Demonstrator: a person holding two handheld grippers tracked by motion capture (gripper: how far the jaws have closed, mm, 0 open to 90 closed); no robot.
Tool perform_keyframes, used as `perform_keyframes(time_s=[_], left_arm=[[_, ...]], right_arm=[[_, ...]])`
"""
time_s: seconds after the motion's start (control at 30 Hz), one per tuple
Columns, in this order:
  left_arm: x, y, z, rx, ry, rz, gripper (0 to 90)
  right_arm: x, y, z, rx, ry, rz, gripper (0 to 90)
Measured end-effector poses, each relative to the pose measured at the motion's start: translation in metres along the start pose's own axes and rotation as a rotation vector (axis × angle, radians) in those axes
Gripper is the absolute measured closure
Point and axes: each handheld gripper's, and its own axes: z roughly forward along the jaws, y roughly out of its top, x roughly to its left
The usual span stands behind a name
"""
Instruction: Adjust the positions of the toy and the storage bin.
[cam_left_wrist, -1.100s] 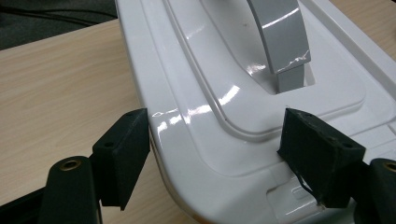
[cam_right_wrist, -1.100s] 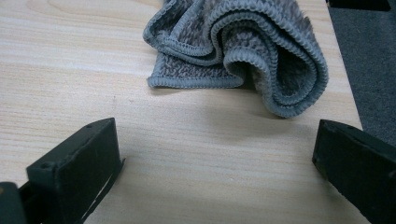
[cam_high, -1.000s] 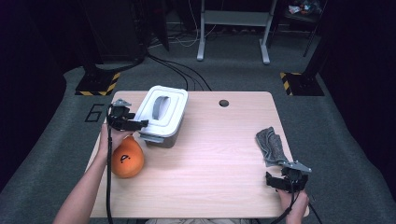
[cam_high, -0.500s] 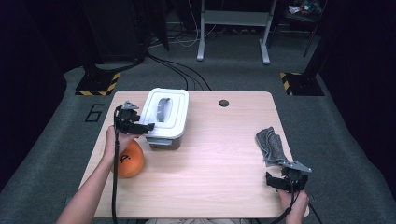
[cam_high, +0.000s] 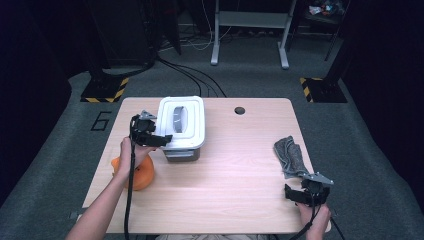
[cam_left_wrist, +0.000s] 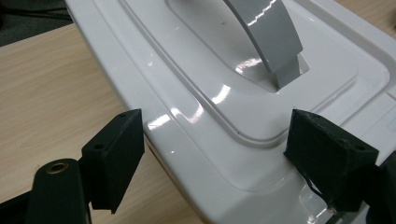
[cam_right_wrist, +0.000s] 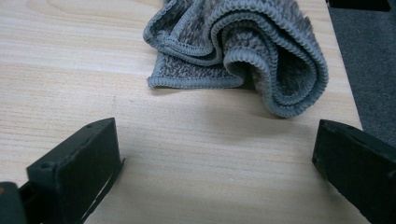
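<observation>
While the counter (cam_high: 235, 165) spreads widest of all, pale wood with a small round hole toward its far edge, the white lidded box (cam_high: 182, 127) on it serves as the landmark for everything else. This box sits left of the counter's middle; its glossy lid (cam_left_wrist: 196, 93) carries a grey arched handle (cam_left_wrist: 268, 37) set in a shallow recess.

Just beside the box, at its near left corner, an orange ball (cam_high: 138, 172) lies partly under the person's left forearm. Well apart from the box, at the counter's right edge, a grey cloth (cam_right_wrist: 243, 46) lies crumpled in soft folds.

At the box's left rim hovers the left gripper (cam_left_wrist: 224, 154), its jaws having just been opening; they now stand wide, one outside the lid's edge and one over the lid, pressing on nothing. Far to the right of the box, short of the cloth, the right gripper (cam_right_wrist: 219, 168) has its jaws spread wide over bare wood.

I judge the box stiff, light and slippery, its smooth plastic likely to slide under the pads. The handle, or the lid's raised rim, looks the surest hold.
</observation>
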Motion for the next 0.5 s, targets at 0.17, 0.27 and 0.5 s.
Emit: perform_keyframes(time_s=[0.17, 0.27, 0.5], left_arm=[[-0.008, 0.001, 0.002, 0.000, -0.009, 0.015, 19.4], [-0.015, 0.002, 0.004, -0.004, -0.009, 0.009, 19.4], [-0.028, 0.005, 0.008, -0.015, -0.005, 0.017, 19.2]], right_arm=[[0.000, 0.000, 0.000, 0.000, 0.000, 0.000, 0.0], [0.000, 0.000, 0.000, 0.000, 0.000, 0.000, 0.0], [0.000, 0.000, 0.000, 0.000, 0.000, 0.000, 0.0]])
